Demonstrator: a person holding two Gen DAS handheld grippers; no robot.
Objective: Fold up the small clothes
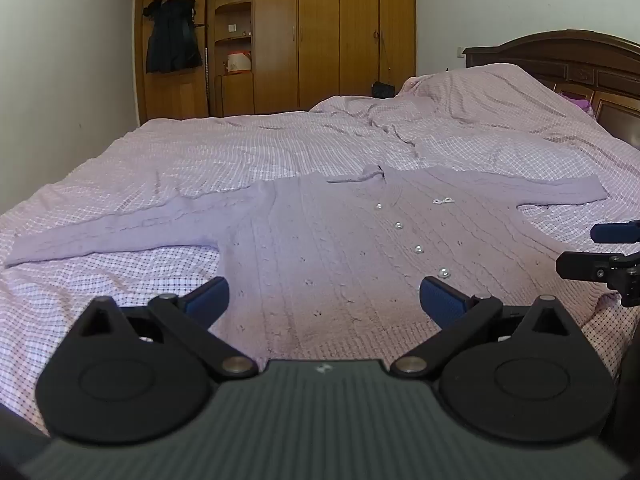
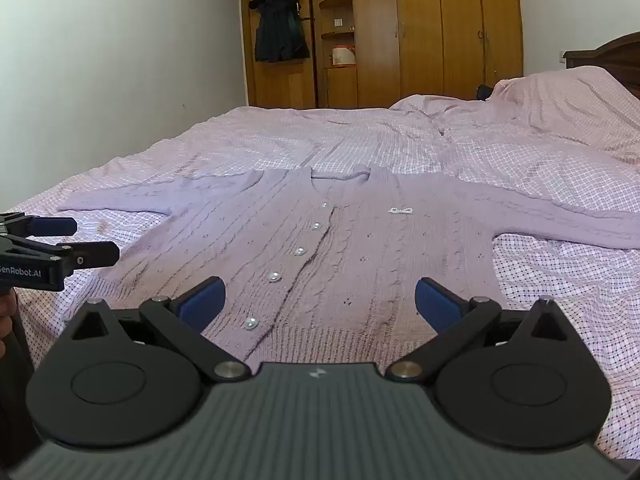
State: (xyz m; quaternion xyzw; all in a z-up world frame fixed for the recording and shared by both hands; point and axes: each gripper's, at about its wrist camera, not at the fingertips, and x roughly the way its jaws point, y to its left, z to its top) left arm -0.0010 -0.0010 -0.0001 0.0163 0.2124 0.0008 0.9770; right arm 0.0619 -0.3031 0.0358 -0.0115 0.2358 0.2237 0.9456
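Observation:
A lilac knitted cardigan (image 1: pixel 328 236) (image 2: pixel 360 240) with pearl buttons (image 1: pixel 418 249) (image 2: pixel 298 251) lies flat and face up on the bed, both sleeves spread out to the sides. My left gripper (image 1: pixel 325 300) hovers open above the hem on the garment's left half, nothing between its blue pads. My right gripper (image 2: pixel 320 300) hovers open above the hem on the right half, also holding nothing. Each gripper shows at the edge of the other's view, the right gripper (image 1: pixel 600 248) at the right edge of the left wrist view, the left gripper (image 2: pixel 80 240) at the left.
The bed (image 1: pixel 240 148) is covered with a pink checked sheet, rumpled toward the pillows (image 1: pixel 480 92). A dark wooden headboard (image 1: pixel 568 56) stands at the right. A wooden wardrobe (image 1: pixel 320 32) with a dark garment (image 1: pixel 172 40) hanging on it fills the far wall.

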